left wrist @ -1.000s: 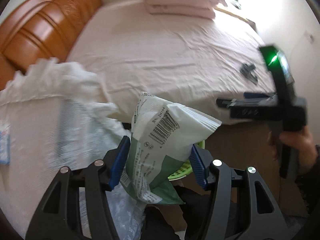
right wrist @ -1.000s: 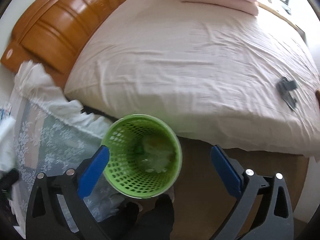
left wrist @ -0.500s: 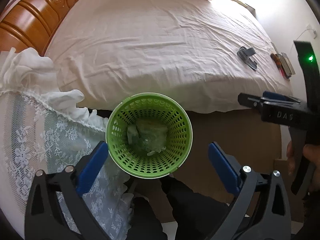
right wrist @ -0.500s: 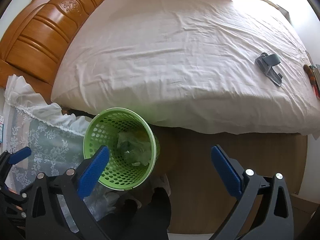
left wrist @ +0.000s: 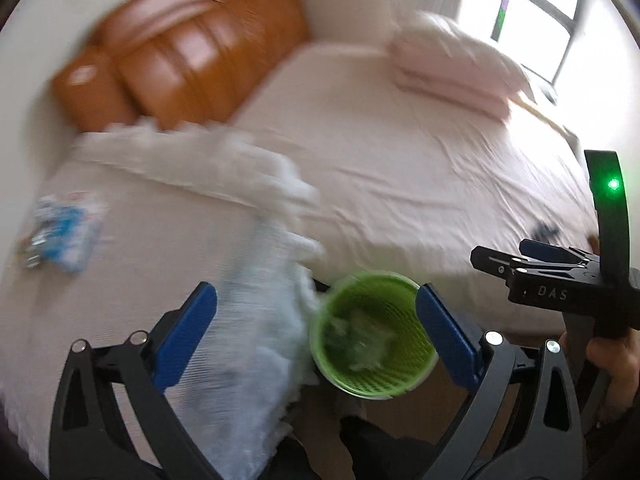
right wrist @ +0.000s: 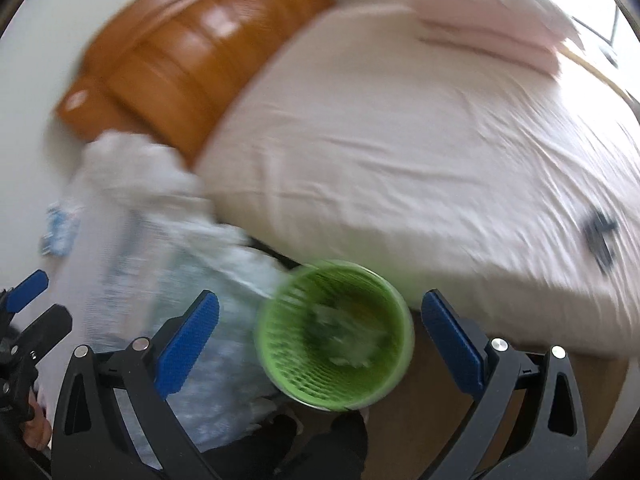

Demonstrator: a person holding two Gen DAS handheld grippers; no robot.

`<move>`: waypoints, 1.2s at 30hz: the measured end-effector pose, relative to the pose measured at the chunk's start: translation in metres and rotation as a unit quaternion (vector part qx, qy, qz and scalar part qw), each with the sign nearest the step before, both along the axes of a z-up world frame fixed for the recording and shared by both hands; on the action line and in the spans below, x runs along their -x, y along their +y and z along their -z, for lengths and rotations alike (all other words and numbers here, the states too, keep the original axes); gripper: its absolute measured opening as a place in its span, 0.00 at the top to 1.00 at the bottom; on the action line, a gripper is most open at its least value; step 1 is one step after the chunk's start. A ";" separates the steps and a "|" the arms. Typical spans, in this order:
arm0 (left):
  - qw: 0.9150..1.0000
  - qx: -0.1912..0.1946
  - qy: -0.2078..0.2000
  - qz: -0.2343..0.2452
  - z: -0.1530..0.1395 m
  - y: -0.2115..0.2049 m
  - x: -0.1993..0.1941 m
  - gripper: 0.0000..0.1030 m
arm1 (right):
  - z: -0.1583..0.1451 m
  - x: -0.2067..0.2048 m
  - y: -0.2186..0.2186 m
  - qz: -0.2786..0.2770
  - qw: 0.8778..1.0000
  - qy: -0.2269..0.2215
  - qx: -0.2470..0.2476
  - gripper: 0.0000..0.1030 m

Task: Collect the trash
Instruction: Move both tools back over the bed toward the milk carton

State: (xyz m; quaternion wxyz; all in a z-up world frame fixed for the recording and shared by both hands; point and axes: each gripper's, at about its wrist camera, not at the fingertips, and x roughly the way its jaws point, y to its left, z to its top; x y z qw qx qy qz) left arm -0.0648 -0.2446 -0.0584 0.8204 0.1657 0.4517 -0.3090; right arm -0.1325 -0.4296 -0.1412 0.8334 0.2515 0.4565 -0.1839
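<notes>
Trash: crumpled wrappers (left wrist: 366, 344) lying inside the green basket (left wrist: 360, 384) (blurred, hard to make out).
Basket: on the floor, just beside the bed (left wrist: 400, 168) and a lace-covered worktop (left wrist: 160, 240).
Left hand-held gripper (left wrist: 316, 328): jaws spread wide, holding nothing.
Right hand-held gripper (right wrist: 320, 332): likewise spread, nothing between.
Worktop: a blue-white packet (left wrist: 60, 232) lies there.

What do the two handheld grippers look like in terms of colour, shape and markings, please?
Both the left gripper and the right gripper share a build: black angular frames with triangular cut-outs, silver bolt heads, and flat blue fingers. Seen from the left wrist view, the right gripper's body carries white "DAS" lettering and a curved black upright with a glowing green light. The bare hand shows no sleeve.
</notes>
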 end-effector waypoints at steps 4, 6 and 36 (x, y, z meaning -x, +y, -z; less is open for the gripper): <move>0.997 0.007 -0.034 -0.074 -0.029 0.061 -0.016 0.08 | -0.043 -0.058 0.054 -0.081 0.996 -0.049 0.007 0.02; 0.992 0.009 -0.048 -0.114 -0.040 0.095 -0.023 0.07 | -0.059 -0.082 0.082 -0.116 0.991 -0.069 0.009 0.02; 0.963 0.037 -0.041 -0.264 -0.019 0.317 -0.085 0.07 | -0.033 -0.302 0.291 -0.163 0.986 -0.044 -0.004 0.02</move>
